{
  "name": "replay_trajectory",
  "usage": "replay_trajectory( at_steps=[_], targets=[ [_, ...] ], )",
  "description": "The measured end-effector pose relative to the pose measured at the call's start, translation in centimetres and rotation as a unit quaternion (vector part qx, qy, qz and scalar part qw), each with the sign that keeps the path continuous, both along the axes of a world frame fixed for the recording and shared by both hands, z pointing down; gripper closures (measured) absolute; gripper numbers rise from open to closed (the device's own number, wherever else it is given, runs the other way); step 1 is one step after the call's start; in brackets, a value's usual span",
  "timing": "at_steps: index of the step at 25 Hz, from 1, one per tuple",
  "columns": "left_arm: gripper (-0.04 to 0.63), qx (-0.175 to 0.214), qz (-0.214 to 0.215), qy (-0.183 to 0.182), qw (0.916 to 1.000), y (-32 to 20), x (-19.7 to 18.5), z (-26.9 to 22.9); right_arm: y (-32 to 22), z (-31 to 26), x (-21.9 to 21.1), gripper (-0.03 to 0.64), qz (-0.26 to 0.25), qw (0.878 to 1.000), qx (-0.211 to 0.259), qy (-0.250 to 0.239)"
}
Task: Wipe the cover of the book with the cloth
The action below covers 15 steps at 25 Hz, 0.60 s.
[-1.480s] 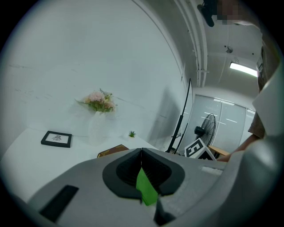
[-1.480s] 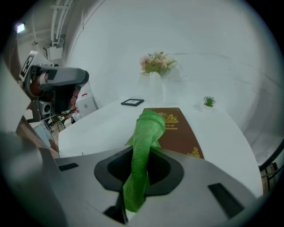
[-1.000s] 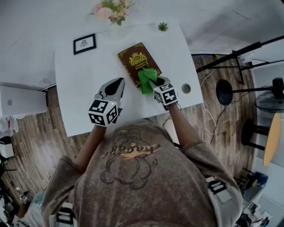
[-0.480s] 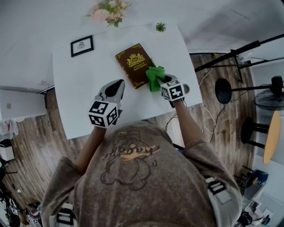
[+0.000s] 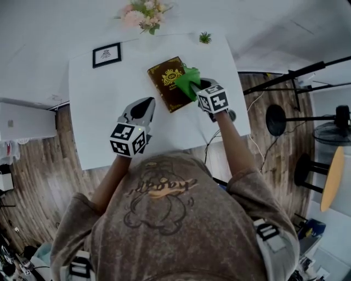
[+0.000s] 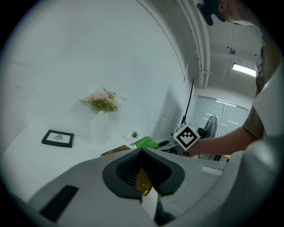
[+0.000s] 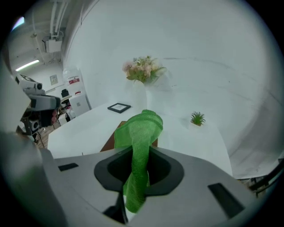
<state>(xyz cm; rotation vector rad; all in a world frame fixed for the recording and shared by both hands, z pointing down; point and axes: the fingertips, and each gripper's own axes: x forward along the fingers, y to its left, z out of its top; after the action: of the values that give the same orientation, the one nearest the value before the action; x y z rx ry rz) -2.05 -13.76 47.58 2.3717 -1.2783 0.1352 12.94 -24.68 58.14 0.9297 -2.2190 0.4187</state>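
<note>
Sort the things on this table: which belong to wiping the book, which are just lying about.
Job in hand: book; green cloth; right gripper, shut on the green cloth.
Lying about: picture frame; flowers; small plant; left gripper, shut and empty.

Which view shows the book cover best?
Head view: the book lies nearly whole on the table, gold emblem showing, the cloth over its right edge. Left gripper view catches only a brown sliver past the jaws; in the right gripper view the cloth hides most of it.
</note>
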Motion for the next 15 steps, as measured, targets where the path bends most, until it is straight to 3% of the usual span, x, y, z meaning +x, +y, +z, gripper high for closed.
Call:
replay_trajectory(
  at_steps=[8, 15],
  targets=[
    [0.591, -0.004, -0.037, -0.008, 0.9993, -0.1, -3.1, 0.4, -2.5, 0.1, -9.9, 0.551, -0.075, 0.997, -0.006, -0.024],
    [0.591, -0.011, -0.065, -0.008, 0.9978, -0.3, -5.3, 1.0, -3.4, 1.7, -15.6, 0.551, -0.111, 0.994, -0.006, -0.003]
  ],
)
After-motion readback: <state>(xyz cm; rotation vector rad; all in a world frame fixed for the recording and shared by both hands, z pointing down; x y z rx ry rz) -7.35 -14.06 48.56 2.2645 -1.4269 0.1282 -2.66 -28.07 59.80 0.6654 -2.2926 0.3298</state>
